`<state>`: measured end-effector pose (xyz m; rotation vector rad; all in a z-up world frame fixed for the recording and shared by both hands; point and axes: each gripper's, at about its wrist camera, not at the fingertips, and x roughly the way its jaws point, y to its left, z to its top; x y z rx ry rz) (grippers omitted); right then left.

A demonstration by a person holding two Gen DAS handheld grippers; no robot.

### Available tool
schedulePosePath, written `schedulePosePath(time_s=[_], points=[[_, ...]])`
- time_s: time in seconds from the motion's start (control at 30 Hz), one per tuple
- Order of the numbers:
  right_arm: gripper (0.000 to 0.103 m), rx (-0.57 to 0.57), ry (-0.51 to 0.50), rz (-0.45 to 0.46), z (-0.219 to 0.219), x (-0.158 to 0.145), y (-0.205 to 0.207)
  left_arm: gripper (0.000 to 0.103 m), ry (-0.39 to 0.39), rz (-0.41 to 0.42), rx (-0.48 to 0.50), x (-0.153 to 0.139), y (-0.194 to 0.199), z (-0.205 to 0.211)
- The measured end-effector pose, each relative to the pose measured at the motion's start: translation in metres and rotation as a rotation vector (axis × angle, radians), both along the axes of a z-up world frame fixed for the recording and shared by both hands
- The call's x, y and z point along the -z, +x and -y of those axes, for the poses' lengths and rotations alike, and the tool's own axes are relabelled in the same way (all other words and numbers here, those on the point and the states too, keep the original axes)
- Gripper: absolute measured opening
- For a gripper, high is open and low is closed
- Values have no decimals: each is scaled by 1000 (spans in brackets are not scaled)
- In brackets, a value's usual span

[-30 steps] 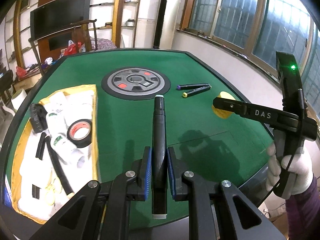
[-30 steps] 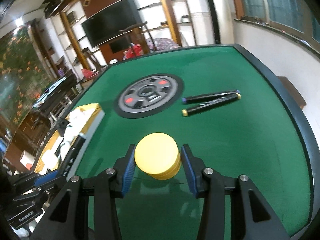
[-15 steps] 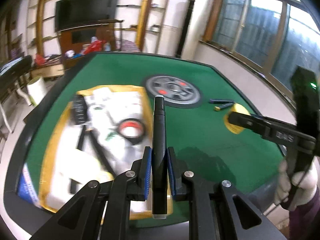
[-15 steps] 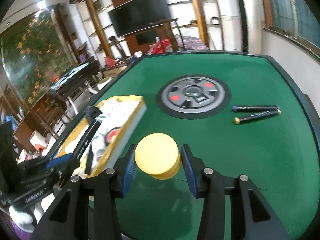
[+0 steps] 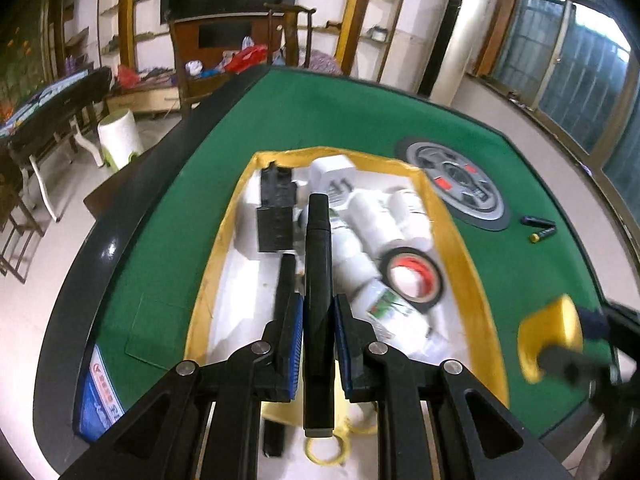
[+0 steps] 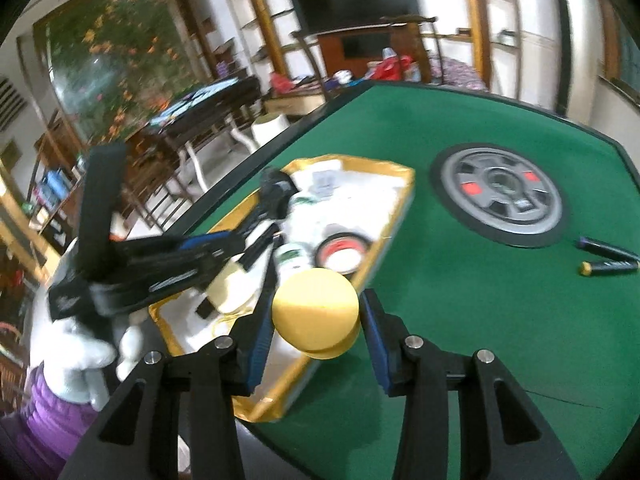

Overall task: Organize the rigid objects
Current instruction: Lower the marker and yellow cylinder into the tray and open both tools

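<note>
Two grips we see: our left gripper (image 5: pixel 318 320) clenched on a black marker (image 5: pixel 318 280) over the gold-rimmed tray (image 5: pixel 472 272), our right gripper (image 6: pixel 316 320) clamping a yellow puck (image 6: pixel 316 314) above the tray's near edge on the green table (image 6: pixel 500 320).

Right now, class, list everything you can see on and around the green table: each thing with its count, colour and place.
table: one, green felt, dark rim.
tray: one, yellow rim, white lining, on the table's left part.
tape roll: one, black with red core, in the tray.
white bottles: several, count unclear, in the tray.
black block: one, at the tray's far end.
round panel: one, grey with red patches, table centre.
markers on the felt: two, dark, beside the panel.
black marker: one, in the left gripper jaws, over the tray.
yellow puck: one, in the right gripper jaws.
gloved hand: one, white.
</note>
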<state>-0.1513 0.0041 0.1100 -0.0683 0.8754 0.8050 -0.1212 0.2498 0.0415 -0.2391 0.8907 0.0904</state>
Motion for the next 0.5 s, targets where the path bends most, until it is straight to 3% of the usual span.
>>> schedulePosePath(time_s=[0.2, 0.5], points=[[42, -107, -57, -17, -39, 14, -18, 15, -31, -41, 6, 12, 14, -8], [42, -169, -159, -11, -66, 40, -35, 16, -69, -42, 9, 19, 22, -13]])
